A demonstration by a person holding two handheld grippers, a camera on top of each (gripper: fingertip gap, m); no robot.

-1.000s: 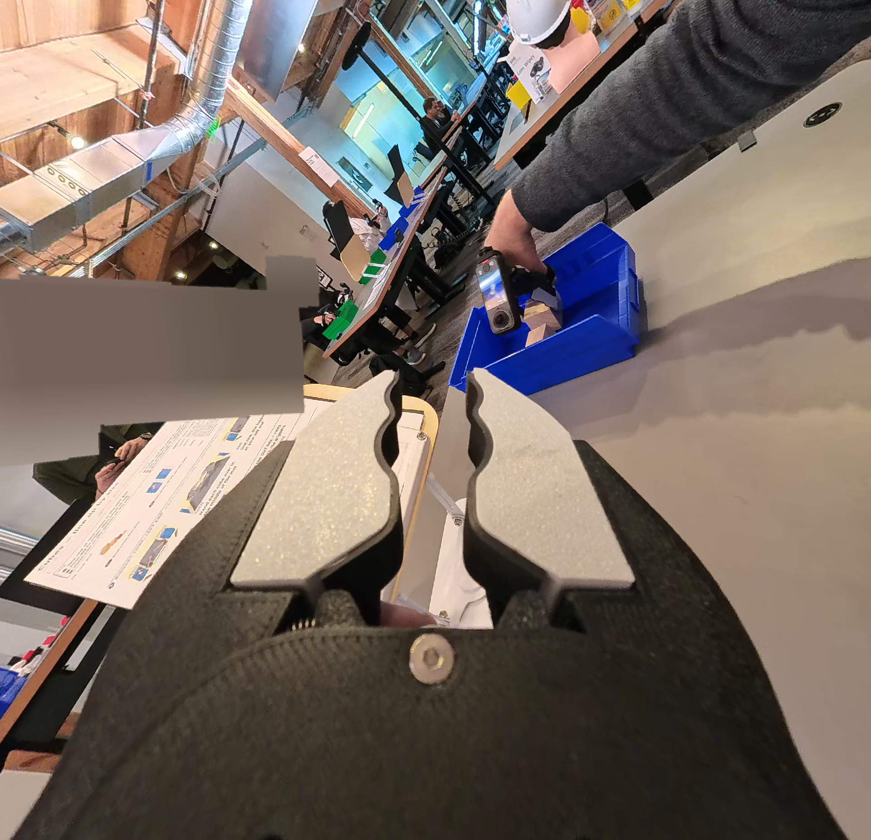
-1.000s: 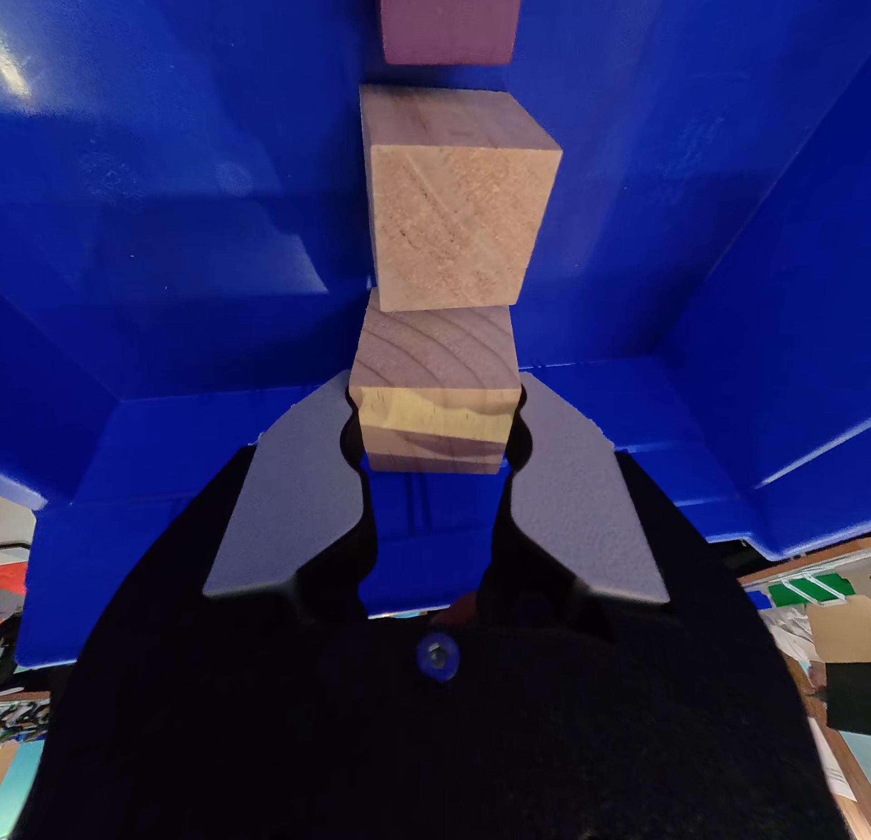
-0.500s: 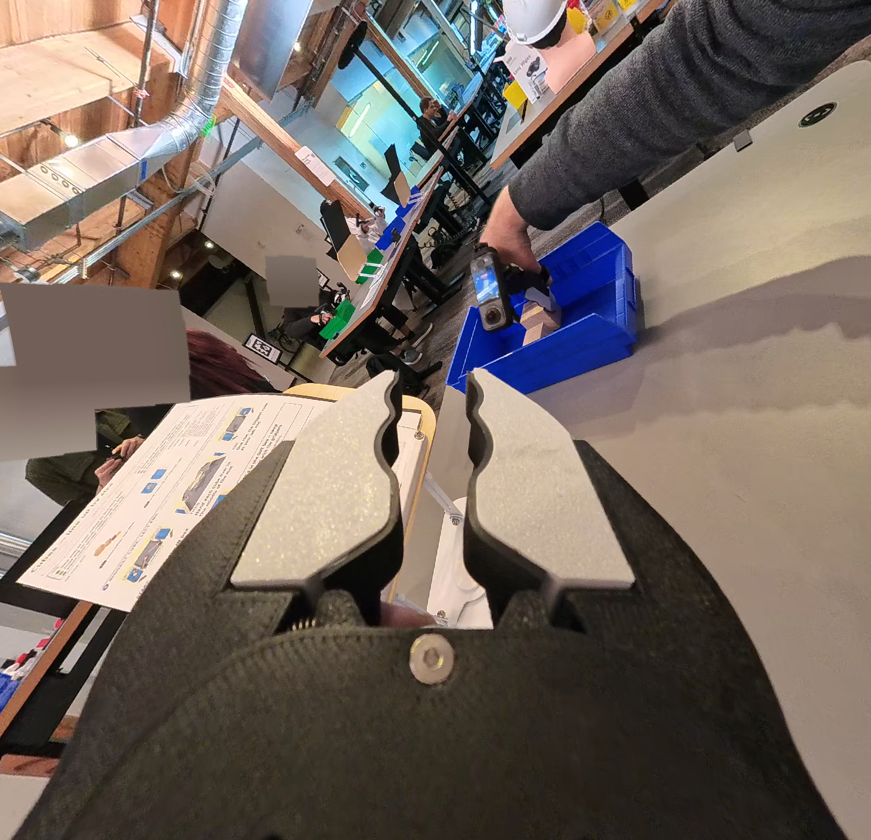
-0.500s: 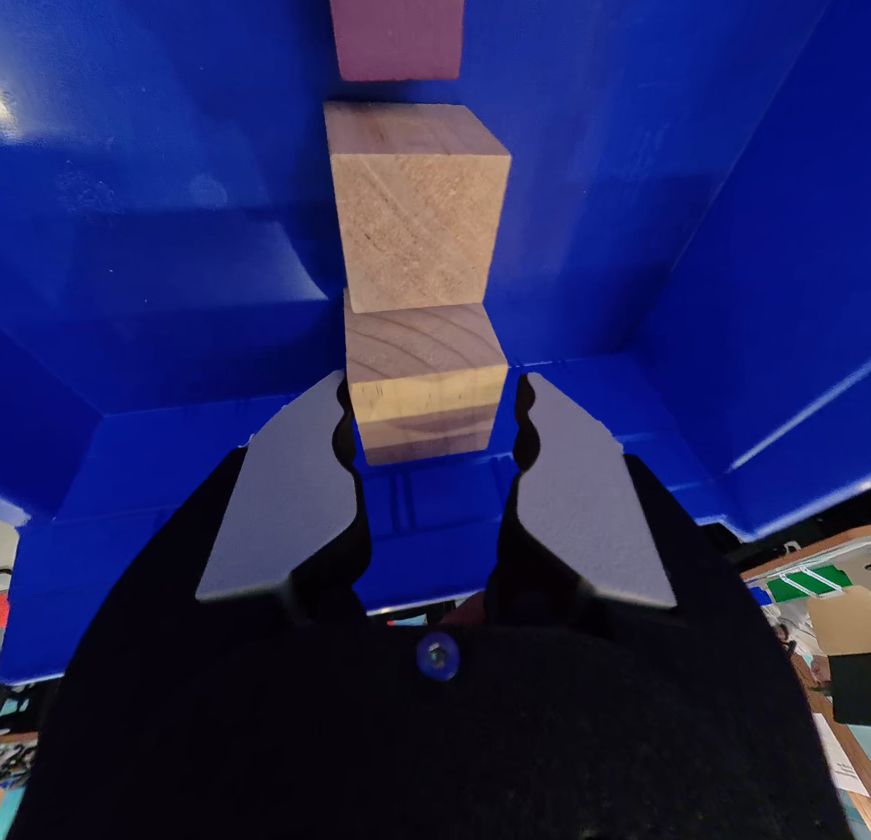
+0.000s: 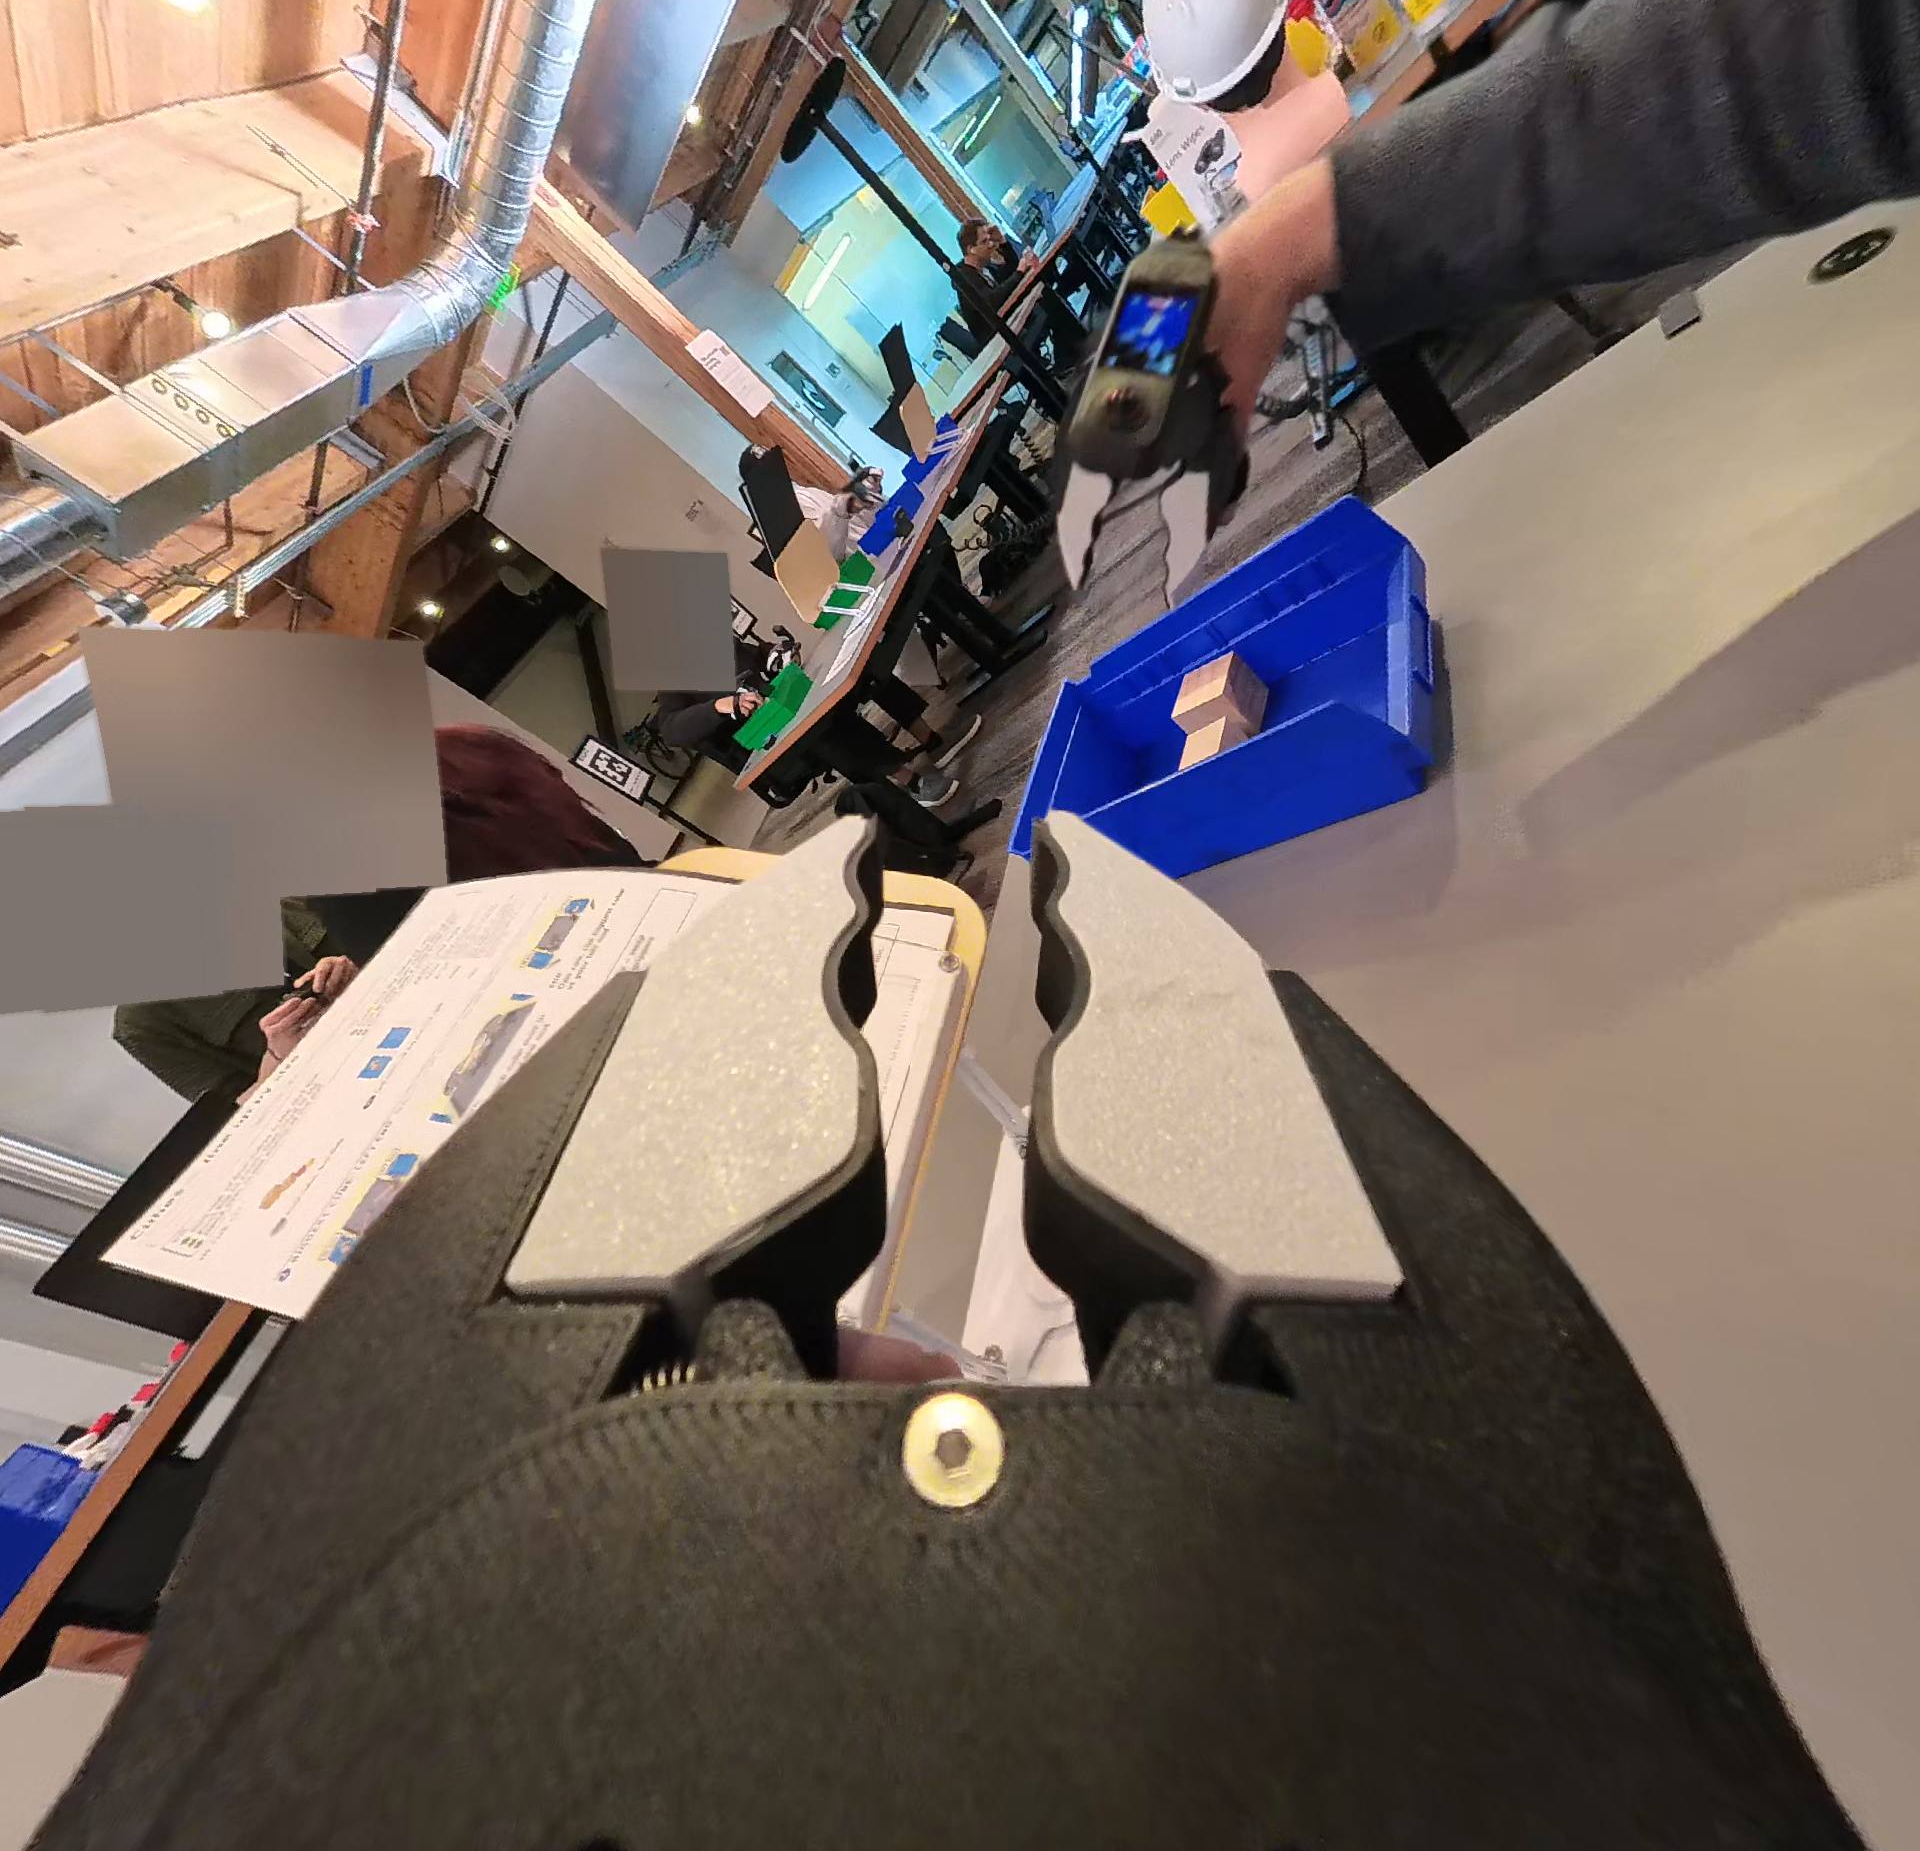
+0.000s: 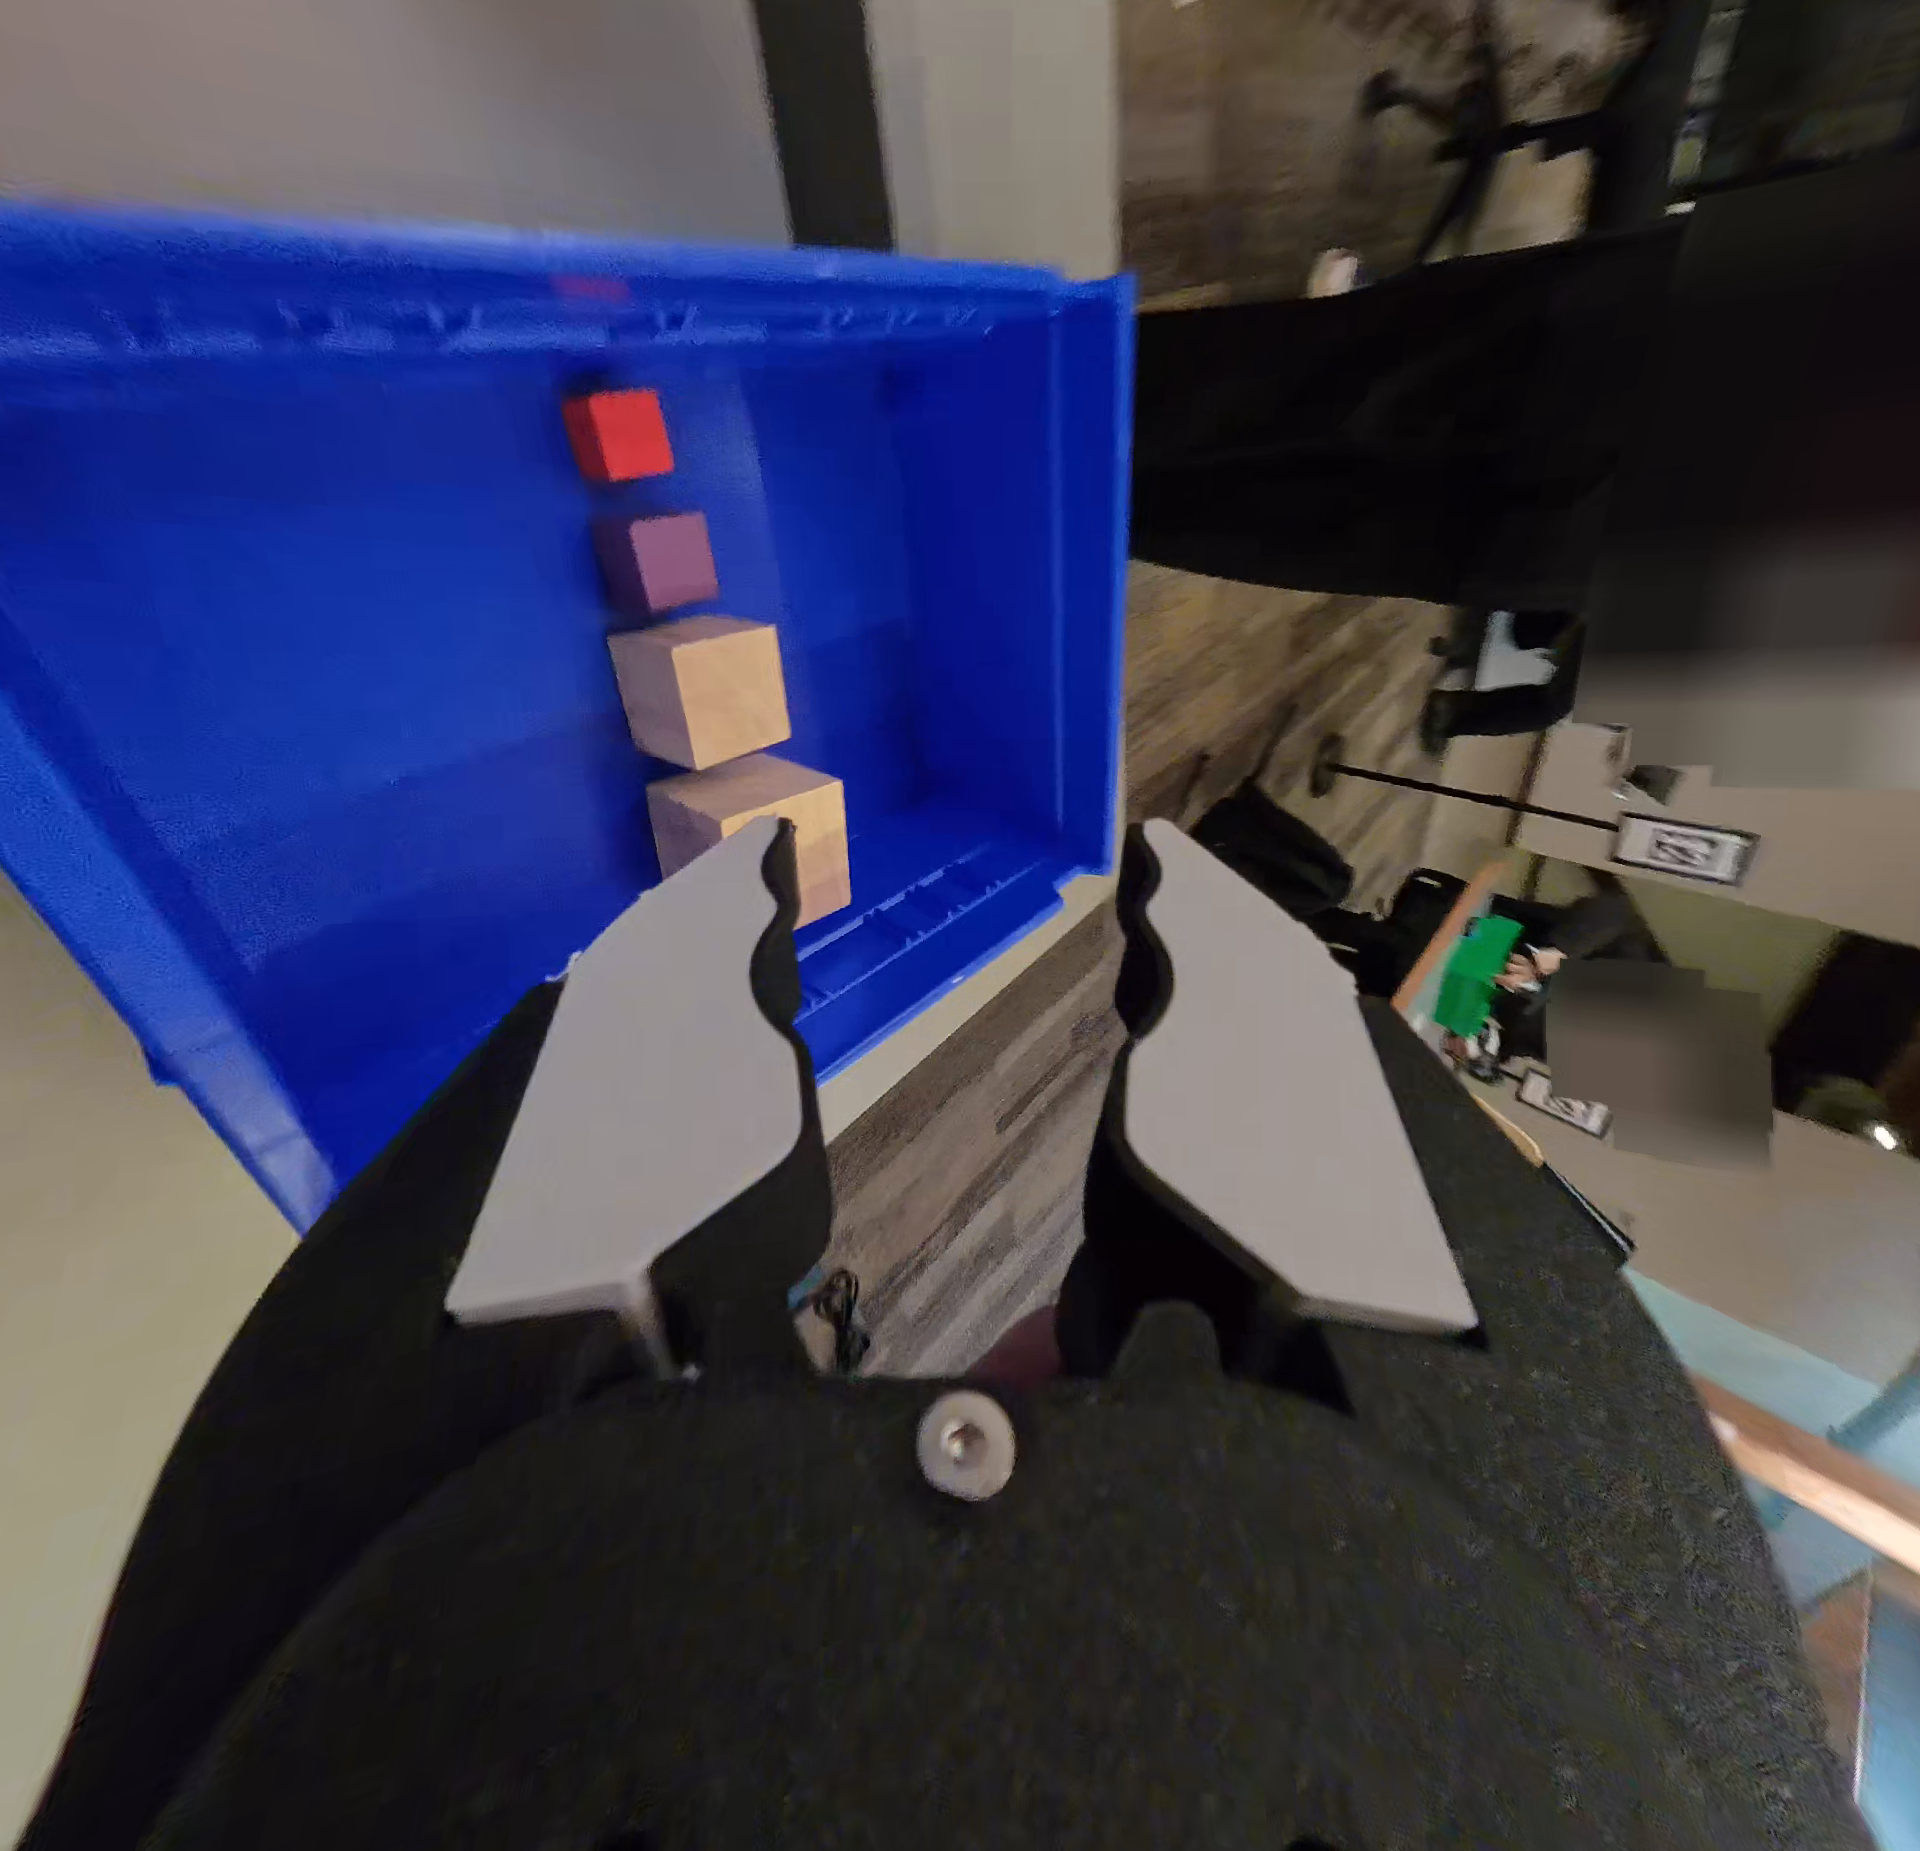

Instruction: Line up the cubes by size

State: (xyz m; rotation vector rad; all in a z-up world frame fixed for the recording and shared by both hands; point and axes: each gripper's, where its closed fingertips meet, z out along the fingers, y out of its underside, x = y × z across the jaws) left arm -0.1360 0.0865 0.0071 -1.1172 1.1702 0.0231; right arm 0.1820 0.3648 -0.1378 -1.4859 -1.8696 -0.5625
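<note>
We see four cubes in a row inside the blue bin (image 6: 312, 575), left of centre in the right wrist view. The red cube (image 6: 620, 434) is smallest and farthest up the frame, then the purple cube (image 6: 662, 559), both painted matt. Below them come two bare wooden cubes with visible grain: the mid wooden cube (image 6: 707, 689), then the largest cube (image 6: 769, 825), which touches it corner to edge and lies nearest the bin's open lip. The bin is glossy moulded plastic with ribbed rims and stands on a smooth pale worktop (image 5: 1558, 1022), near its edge.

Beyond the edge, at right in that view, lie grey plank flooring, dark furniture and green boxes, all blurred. In the left wrist view a printed sheet (image 5: 395, 1053) lies at lower left and a white hard hat (image 5: 1216, 9) sits at the top.

The right tongs (image 6: 956, 845) are spread wide and bare; their left grey pad overlaps the largest cube in the frame, but we cannot tell that it touches. From the left wrist view they hang clear above the bin, carried by a hand in a grey sleeve. The left tongs (image 5: 951, 845) stand slightly apart, gripping nothing, at lower centre over the worktop edge.
</note>
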